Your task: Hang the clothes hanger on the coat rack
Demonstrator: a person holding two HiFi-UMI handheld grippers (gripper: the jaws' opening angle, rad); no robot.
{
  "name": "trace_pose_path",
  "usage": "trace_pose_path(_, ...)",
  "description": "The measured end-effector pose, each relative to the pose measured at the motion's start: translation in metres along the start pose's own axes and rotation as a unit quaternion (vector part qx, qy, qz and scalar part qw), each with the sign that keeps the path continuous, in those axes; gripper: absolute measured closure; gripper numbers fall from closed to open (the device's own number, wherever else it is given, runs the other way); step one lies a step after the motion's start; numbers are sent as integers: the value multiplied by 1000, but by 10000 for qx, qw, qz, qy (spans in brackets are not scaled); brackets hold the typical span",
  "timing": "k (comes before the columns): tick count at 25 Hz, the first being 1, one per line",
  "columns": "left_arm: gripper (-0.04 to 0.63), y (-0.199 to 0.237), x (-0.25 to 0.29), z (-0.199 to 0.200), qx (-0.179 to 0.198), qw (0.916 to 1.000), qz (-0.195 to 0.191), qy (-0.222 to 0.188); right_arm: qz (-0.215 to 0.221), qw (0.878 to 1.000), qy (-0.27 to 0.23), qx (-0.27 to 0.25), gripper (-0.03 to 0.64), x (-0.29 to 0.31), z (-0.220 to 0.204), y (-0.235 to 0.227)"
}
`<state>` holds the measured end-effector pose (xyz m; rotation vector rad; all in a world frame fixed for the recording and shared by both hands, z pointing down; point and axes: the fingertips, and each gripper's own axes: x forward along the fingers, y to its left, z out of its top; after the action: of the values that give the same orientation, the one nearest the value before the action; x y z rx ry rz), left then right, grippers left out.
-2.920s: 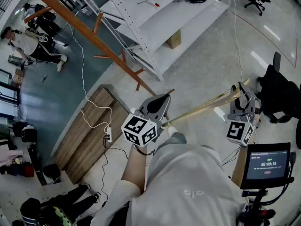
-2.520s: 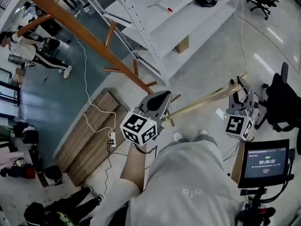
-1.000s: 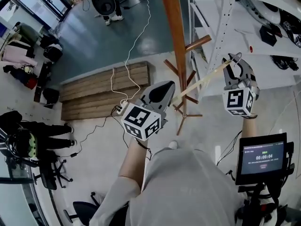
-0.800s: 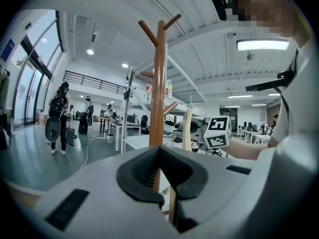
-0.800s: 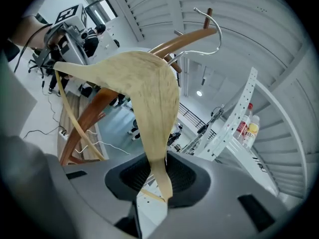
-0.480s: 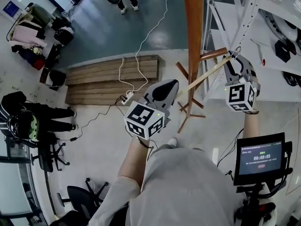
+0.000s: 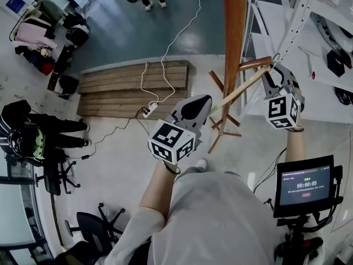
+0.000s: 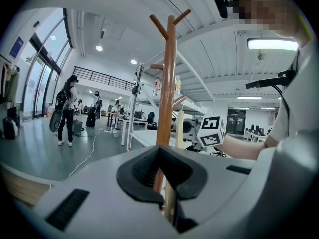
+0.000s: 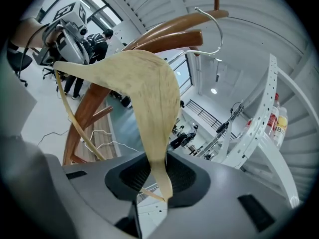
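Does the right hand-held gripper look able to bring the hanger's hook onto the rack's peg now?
Probably yes. The right hand-held gripper holds the hanger with its hook close beside a peg, and nothing shows between them. The left hand-held gripper grips the hanger's other end.

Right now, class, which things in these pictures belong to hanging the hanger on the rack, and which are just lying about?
Belongs to the job: wooden clothes hanger; coat rack; left gripper and right gripper, both with jaws shut on it.

Just lying about: wooden planks; power strip; white shelving; office chair.
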<state>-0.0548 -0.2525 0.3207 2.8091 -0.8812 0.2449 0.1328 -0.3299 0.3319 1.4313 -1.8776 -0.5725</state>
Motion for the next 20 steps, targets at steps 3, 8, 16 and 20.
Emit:
trace_pose_path(3, 594, 11, 17, -14, -56, 10000, 53, 31, 124, 9999, -38, -65, 509, 23, -13, 6)
trace_pose_path(8, 594, 14, 29, -20, -117, 9998, 107, 90, 247, 9996, -68, -156, 509, 37, -19, 8)
trace_pose_path(16, 594, 18, 17, -34, -243, 9994, 216, 145, 370, 9992, -66, -147, 509, 38, -17, 28)
trace_pose_path(20, 594, 20, 12, -40, -302, 9991, 263, 143, 449, 9988, -67, -169, 509, 41, -15, 37)
